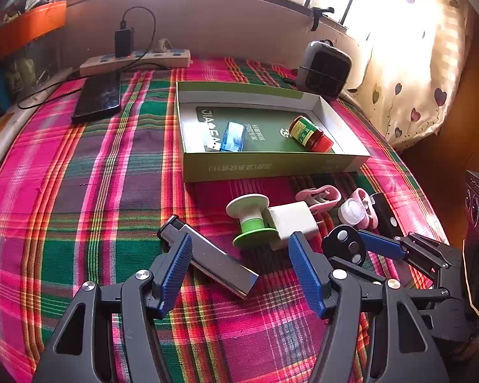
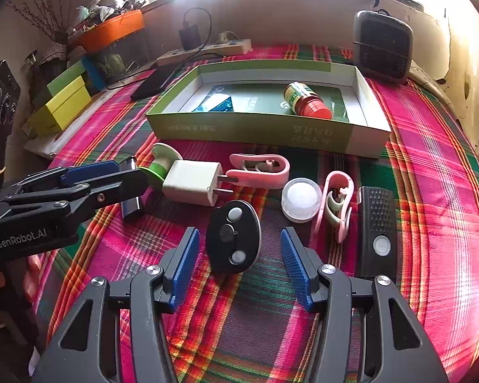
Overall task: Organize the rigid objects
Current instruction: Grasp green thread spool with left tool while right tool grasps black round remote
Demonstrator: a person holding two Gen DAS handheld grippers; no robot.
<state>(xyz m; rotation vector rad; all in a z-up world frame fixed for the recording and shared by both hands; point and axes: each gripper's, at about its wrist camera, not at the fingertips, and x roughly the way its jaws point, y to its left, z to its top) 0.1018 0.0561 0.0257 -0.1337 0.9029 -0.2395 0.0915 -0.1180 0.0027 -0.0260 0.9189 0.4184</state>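
Note:
A green shallow box (image 1: 271,164) (image 2: 265,129) holds a red-capped jar (image 1: 309,135) (image 2: 306,100) and a blue card (image 1: 231,137). In front lie a green spool (image 1: 252,220), a white charger (image 1: 290,220) (image 2: 193,182), two pink clips (image 2: 258,170), a white cap (image 2: 300,204), a black remote (image 2: 376,233) and a black oval fob (image 2: 233,239). My left gripper (image 1: 239,255) is open around a silver bar (image 1: 207,255). My right gripper (image 2: 239,255) is open around the fob.
A phone (image 1: 99,95), a power strip (image 1: 137,59) and a small grey heater (image 1: 324,67) stand at the back of the plaid cloth (image 1: 79,191). Coloured boxes (image 2: 64,102) sit at the left edge. A curtain (image 1: 415,79) hangs at the right.

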